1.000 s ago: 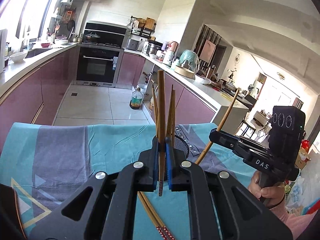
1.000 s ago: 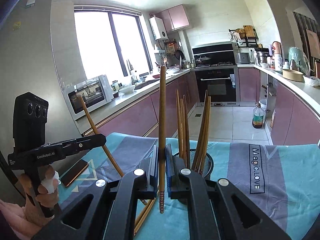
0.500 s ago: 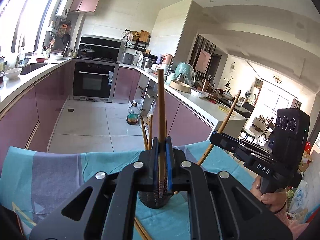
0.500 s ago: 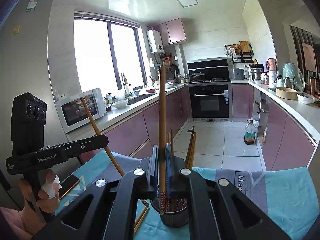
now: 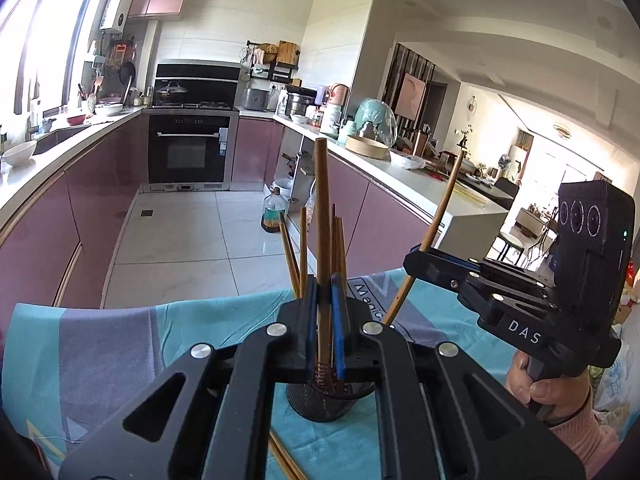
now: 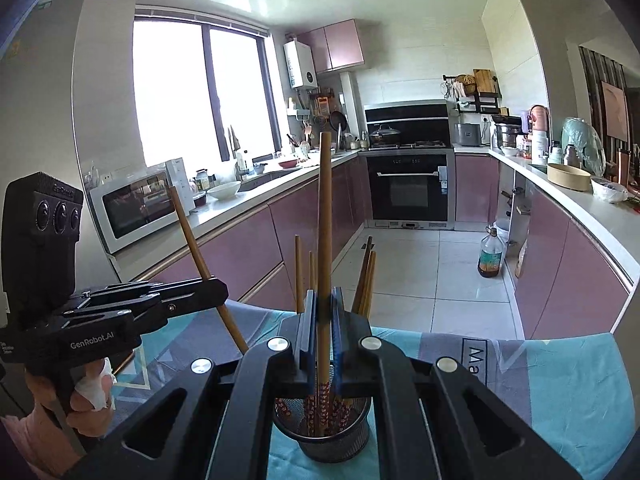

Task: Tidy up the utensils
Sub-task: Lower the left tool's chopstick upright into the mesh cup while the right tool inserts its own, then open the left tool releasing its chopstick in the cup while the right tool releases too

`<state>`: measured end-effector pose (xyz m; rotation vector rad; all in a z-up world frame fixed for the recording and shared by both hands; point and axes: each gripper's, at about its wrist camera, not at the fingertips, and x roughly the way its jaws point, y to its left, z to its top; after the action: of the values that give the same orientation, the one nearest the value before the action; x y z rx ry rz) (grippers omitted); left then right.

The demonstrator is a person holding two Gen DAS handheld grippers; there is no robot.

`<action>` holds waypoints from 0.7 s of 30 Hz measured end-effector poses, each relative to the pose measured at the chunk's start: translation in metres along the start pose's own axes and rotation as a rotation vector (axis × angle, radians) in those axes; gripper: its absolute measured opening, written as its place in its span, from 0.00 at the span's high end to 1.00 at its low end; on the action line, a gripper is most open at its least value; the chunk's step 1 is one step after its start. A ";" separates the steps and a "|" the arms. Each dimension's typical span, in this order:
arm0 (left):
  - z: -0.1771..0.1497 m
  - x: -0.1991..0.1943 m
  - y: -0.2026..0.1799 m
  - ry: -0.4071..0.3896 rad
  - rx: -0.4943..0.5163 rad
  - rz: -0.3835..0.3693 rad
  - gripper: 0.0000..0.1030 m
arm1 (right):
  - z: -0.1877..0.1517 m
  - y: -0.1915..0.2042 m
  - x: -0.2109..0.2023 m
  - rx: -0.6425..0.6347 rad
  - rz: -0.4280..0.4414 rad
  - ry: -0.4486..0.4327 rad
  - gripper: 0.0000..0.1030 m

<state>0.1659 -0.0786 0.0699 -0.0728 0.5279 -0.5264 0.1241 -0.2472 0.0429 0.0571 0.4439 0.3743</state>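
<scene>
One long brown wooden chopstick (image 5: 321,216) is clamped upright by left gripper (image 5: 323,320), another (image 6: 324,216) by right gripper (image 6: 323,320), above black mesh holder (image 6: 320,444).

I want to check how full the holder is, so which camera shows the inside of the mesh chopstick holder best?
The right wrist view: it looks down into the mesh holder, showing its rim and the patterned chopstick ends inside. The left wrist view shows only the holder's lower wall, its opening hidden behind the left gripper.
</scene>
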 end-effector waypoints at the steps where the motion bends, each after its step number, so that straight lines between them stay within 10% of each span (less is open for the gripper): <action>1: 0.000 0.004 -0.001 0.015 0.008 0.000 0.93 | -0.001 0.000 0.003 -0.001 -0.001 0.012 0.95; 21: -0.011 0.064 0.008 0.193 0.023 0.024 0.92 | -0.022 0.006 0.046 -0.006 -0.019 0.206 0.94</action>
<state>0.2110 -0.1026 0.0299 0.0065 0.7103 -0.5188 0.1509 -0.2252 0.0045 0.0080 0.6459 0.3643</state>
